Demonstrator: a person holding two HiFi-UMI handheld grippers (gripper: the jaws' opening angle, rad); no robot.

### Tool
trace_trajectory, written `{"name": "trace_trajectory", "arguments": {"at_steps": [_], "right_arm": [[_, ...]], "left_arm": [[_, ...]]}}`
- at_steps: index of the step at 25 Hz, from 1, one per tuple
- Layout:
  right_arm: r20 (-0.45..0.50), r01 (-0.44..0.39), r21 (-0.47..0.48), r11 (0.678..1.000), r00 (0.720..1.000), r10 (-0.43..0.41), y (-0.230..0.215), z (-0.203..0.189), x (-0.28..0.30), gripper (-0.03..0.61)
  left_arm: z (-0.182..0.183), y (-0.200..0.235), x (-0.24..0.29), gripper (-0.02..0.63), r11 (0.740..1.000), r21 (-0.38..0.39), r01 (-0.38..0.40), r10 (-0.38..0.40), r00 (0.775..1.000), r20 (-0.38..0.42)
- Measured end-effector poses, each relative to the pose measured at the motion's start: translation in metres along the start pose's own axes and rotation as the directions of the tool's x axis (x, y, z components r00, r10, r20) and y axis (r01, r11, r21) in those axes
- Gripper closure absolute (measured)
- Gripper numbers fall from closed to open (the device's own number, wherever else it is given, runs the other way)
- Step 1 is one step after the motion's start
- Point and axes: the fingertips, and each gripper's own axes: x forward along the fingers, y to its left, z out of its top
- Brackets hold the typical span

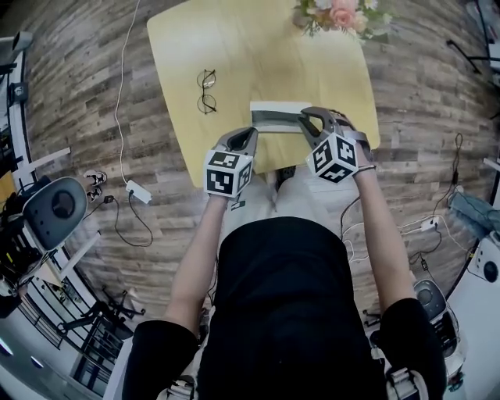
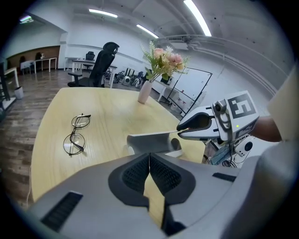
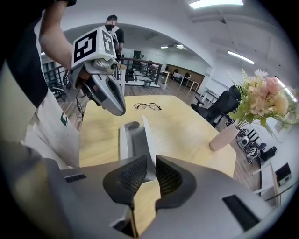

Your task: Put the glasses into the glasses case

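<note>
Wooden table [image 1: 258, 55], right tongs [image 3: 151, 162] pinching case lid [image 3: 146, 135]

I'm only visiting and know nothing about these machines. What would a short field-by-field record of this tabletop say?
Table: pale yellow wooden tabletop
Glasses: thin wire-rimmed glasses, on the table, outside the case
Case: grey glasses case, open, lid raised
Left gripper: left gripper, jaws together, empty
Right gripper: right gripper, jaws closed on the case's lid
Flowers: pink flowers in a vase, far edge

The glasses [image 1: 206, 91] lie on the table [image 1: 258, 55], left of the case [image 1: 275, 119] by the near edge; flowers [image 1: 341, 14] stand far right.
</note>
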Motion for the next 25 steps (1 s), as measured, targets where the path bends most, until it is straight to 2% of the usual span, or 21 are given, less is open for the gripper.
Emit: {"name": "trace_trajectory", "arguments": {"at_steps": [8, 16, 25], "right_arm": [[0.001, 0.033, -0.004, 0.999, 0.999, -0.033, -0.008, 0.005, -0.002, 0.506], [0.053, 0.037, -0.02, 0.999, 0.998, -0.036, -0.006, 0.023, -0.014, 0.506], [0.133, 0.011, -0.13, 0.991, 0.991, 0.006, -0.006, 0.076, -0.011, 0.506]], "left_arm": [[0.007, 0.002, -0.031, 0.591, 0.999, -0.018, -0.031, 0.031, 0.999, 0.045], [0.013, 0.001, -0.064, 0.591, 0.996, -0.04, -0.074, 0.078, 0.991, 0.107], [0.009, 0.004, -0.108, 0.591, 0.983, -0.131, -0.128, 0.15, 0.972, 0.181]]}}
